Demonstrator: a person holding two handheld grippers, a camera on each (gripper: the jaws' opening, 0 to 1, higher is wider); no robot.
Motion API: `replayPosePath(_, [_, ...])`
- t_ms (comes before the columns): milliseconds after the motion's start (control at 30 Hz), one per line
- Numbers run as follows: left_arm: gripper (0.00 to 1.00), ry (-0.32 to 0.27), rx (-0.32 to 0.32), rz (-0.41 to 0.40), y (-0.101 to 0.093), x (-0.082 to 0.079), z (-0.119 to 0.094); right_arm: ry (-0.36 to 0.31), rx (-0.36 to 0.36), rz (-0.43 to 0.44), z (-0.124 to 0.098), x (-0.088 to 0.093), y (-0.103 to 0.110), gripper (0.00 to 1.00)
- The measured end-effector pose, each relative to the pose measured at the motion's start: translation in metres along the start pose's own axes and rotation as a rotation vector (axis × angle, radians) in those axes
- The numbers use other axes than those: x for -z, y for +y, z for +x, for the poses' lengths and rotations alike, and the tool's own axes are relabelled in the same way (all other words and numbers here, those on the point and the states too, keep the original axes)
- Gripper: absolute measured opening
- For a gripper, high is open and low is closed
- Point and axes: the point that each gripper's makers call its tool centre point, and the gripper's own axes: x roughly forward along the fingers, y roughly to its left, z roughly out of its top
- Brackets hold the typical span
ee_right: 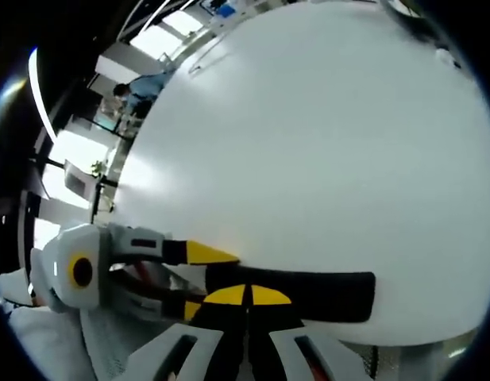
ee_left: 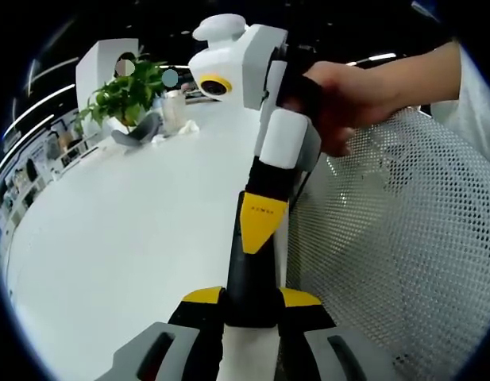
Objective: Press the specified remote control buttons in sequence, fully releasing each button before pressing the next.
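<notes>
Two grippers meet at the white table [ee_left: 109,262] edge. The left gripper [ee_left: 251,313] has its jaws closed on a black remote [ee_left: 250,274]. The right gripper [ee_left: 260,210], held by a hand [ee_left: 340,99], points its yellow-tipped jaw at the remote; its opening I cannot tell. A potted plant [ee_left: 125,95] stands beyond, a mesh chair [ee_left: 403,238] alongside.

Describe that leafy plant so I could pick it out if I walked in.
Start at the large white tabletop and follow it to its far end, where a few small things sit together. The green leafy potted plant stands there, beside a grey curved object; it is the one green thing among pale and grey neighbours.
</notes>
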Motion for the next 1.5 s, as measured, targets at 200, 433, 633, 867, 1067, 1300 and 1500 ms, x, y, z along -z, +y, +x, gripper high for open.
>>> replayPosePath(200, [0.25, 0.0, 0.0, -0.001, 0.0005, 0.0002, 0.0005, 0.013, 0.0, -0.002, 0.0014, 0.0017, 0.0001, 0.0])
replayPosePath(433, [0.25, -0.003, -0.001, -0.003, 0.0004, -0.0002, 0.0012, 0.015, 0.01, -0.035, 0.0019, 0.0018, -0.0009, 0.0])
replayPosePath(633, [0.25, -0.005, -0.001, -0.005, 0.0005, 0.0002, 0.0013, 0.014, 0.036, -0.085, 0.0031, 0.0024, -0.0005, 0.0])
replayPosePath(867, [0.25, -0.008, -0.007, -0.012, 0.0007, 0.0001, 0.0012, 0.009, 0.043, -0.063, 0.0033, 0.0017, -0.0021, 0.0])
replayPosePath(1067, [0.25, 0.013, -0.02, -0.019, 0.001, -0.0016, 0.0032, 0.013, 0.047, -0.09, 0.0034, 0.0017, -0.0015, 0.0])
replayPosePath(1300, [0.25, 0.043, -0.02, -0.022, 0.0009, -0.0019, 0.0044, 0.013, 0.08, -0.154, 0.004, 0.0021, -0.0015, 0.0])
replayPosePath(1500, [0.25, 0.071, -0.03, -0.032, 0.0015, -0.0023, 0.0055, 0.01, 0.125, -0.219, 0.0043, 0.0018, -0.0006, 0.0])
